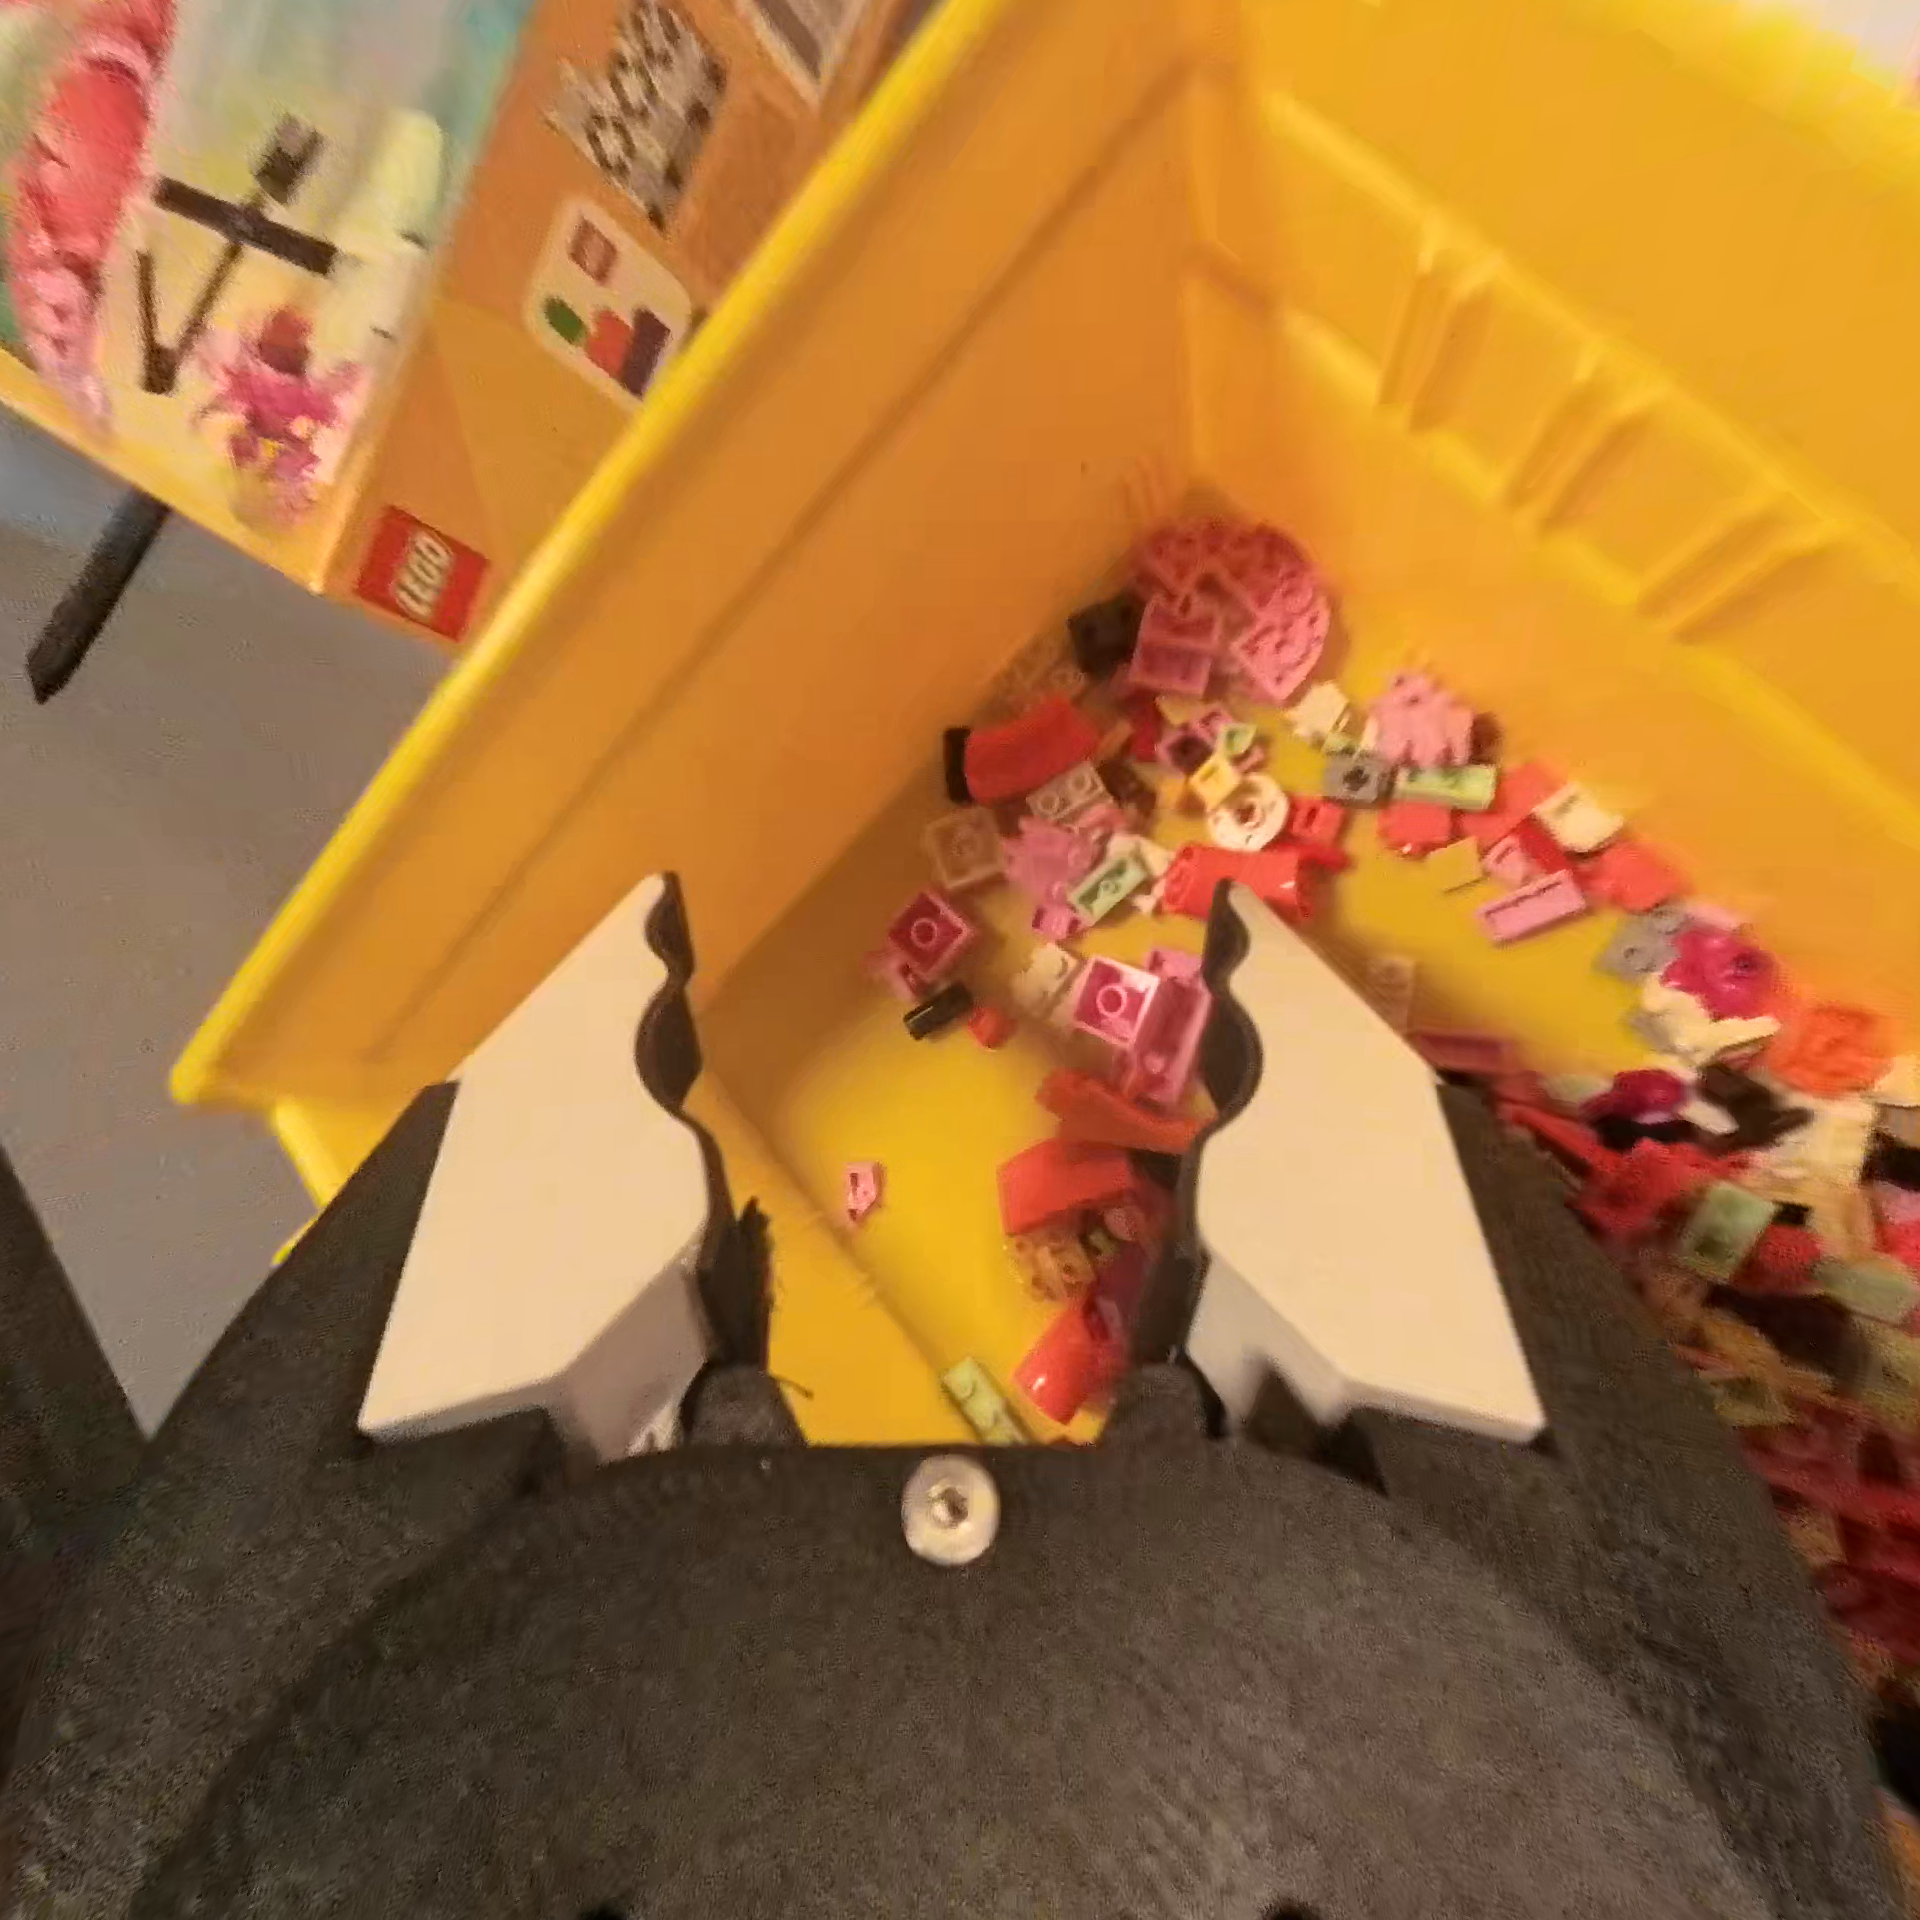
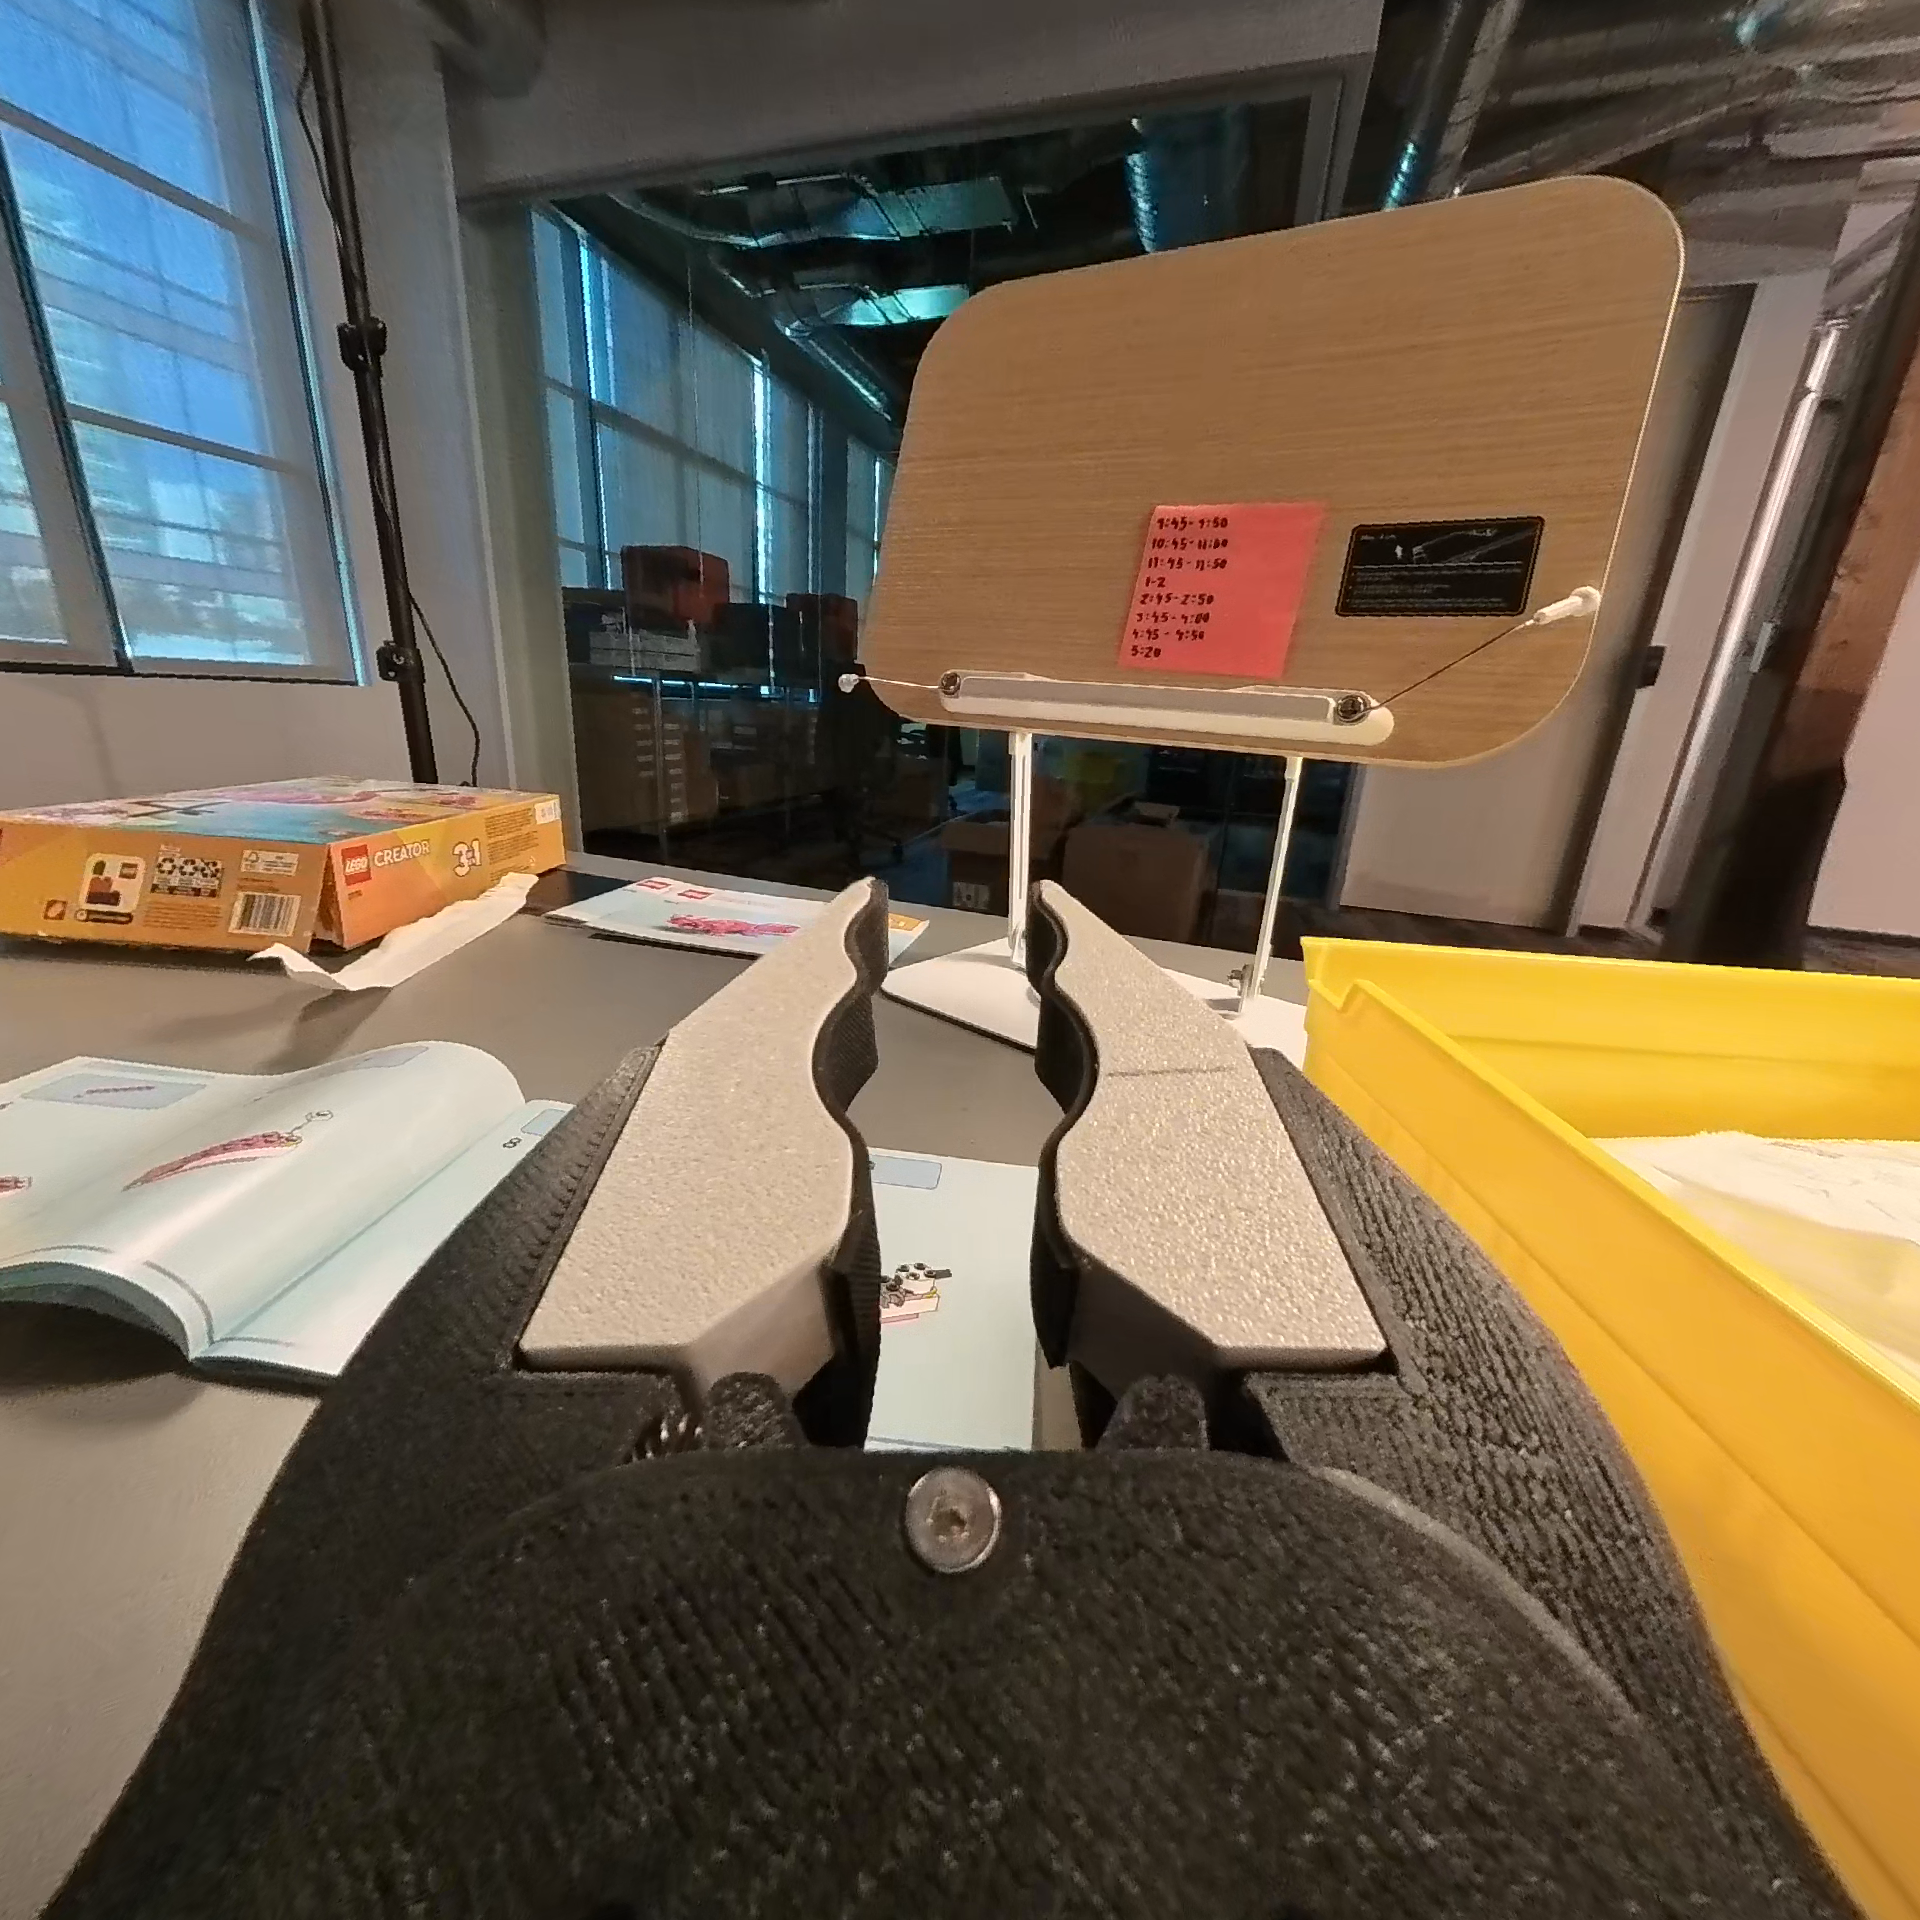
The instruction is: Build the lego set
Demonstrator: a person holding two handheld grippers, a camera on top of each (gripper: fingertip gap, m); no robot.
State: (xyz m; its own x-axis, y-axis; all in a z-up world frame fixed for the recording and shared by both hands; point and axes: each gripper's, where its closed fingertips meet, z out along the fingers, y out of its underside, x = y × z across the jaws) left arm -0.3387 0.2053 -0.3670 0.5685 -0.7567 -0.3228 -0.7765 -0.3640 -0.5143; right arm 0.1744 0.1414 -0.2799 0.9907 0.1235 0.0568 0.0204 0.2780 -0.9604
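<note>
Grey bench (image 2: 312,997), windows behind. Left tool (image 1: 951,914) spread wide, bare, over loose toy bricks (image 1: 1153,852) in yellow bin (image 1: 727,582). Right tool (image 2: 956,914) narrow, bare, above open booklet (image 2: 260,1164); wooden stand (image 2: 1268,468) far, bin right.

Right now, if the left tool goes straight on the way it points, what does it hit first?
Most likely the loose toy bricks on the floor of the yellow bin. The left tool is open and empty, aimed down into them. Blur makes depth uncertain.
</note>
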